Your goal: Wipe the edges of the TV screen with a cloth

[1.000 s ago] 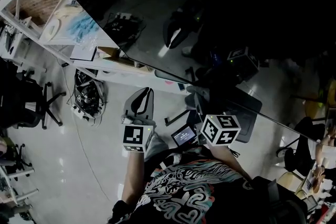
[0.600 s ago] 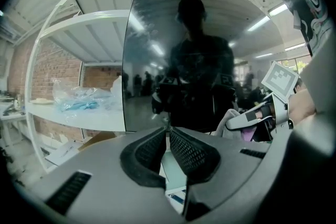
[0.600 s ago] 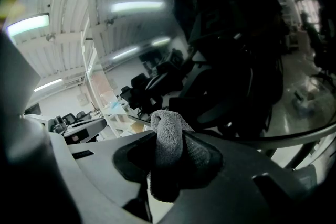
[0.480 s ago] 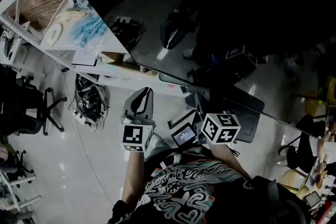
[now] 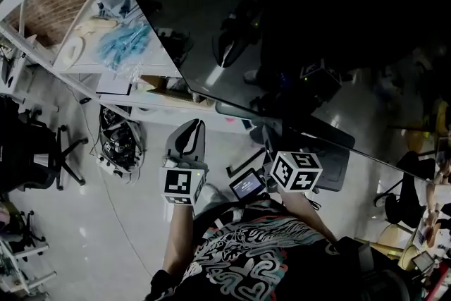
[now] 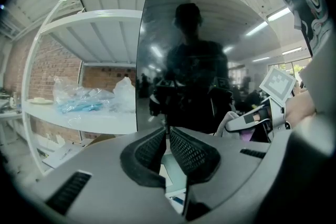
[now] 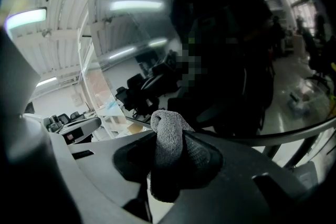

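Grey terry cloth (image 7: pixel 167 131) sits clamped in our right gripper (image 7: pixel 169 150), near the glossy black TV screen (image 7: pixel 220 34).
We hold both grippers close to the screen. The right jaws pinch the folded cloth, whose end pokes up toward the screen. Our left gripper (image 6: pixel 168 139) has its jaws pressed together, empty, facing the screen near its edge, with a white shelf (image 6: pixel 89 119) beyond that edge.

A white shelf unit (image 5: pixel 91 17) stands at the far left, against a brick wall (image 5: pixel 56 3). On its board lie clear plastic bags with blue contents (image 5: pixel 123 42), with a pale round item (image 5: pixel 70 47) just to their left. Below, on the glossy pale floor (image 5: pixel 70 222), stand a black office chair (image 5: pixel 35 151) and a dark tangle of cables (image 5: pixel 116 137).
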### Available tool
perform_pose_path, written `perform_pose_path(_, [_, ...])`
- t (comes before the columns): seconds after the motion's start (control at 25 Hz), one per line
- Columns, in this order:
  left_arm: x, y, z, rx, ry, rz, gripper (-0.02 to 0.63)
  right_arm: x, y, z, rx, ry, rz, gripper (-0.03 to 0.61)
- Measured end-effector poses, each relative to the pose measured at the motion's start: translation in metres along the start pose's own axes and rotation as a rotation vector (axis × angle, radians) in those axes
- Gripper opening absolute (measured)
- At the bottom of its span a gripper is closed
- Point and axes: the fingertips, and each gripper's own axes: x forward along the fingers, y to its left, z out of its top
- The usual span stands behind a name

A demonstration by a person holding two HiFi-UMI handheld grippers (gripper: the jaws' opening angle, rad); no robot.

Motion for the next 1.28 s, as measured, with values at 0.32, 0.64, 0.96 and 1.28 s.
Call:
perform_pose_path(0.32, [-0.008, 0.021, -0.004, 0.006, 0.007, 0.001, 0.035, 0.011, 0.013, 0.001, 0.023, -0.010, -0.012, 0.123])
perform_pose_path(0.64, [-0.011, 0.029, -0.006, 0.009, 0.041, -0.029, 0.035, 0.018, 0.021, 0.003, 0.056, -0.014, -0.035, 0.123])
perform_pose_path(0.96, [-0.017, 0.050, -0.016, 0.004, 0.031, -0.039, 0.035, 0.032, 0.035, 0.005, 0.102, -0.026, -0.050, 0.123])
perform_pose_path(1.28, [-0.027, 0.071, -0.022, -0.009, 0.036, -0.046, 0.035, 0.046, 0.050, 0.005, 0.103, -0.037, -0.066, 0.123])
